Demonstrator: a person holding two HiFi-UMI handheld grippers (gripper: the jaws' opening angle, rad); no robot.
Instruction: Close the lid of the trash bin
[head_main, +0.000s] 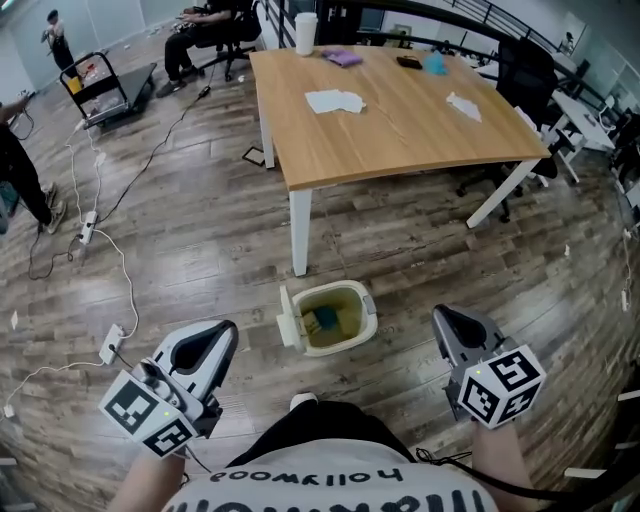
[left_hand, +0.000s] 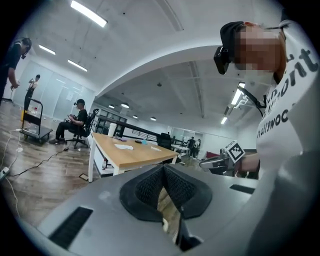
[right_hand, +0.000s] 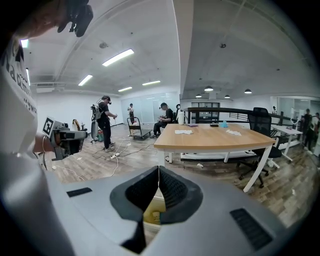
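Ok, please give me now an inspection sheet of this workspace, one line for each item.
Surface: wooden floor; the bin stands on it.
Job's things: trash bin open, lid raised at its left side in the head view; blue item inside.
Clutter: papers and white cup on table.
Grippers: left gripper and right gripper both shut, empty, apart from the bin.
Cables: white cable and power strip on floor, left.
Surroundings: cart, seated person, office chair.

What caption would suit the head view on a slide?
Left tool and right tool, both shut, flank an open trash bin near a table.
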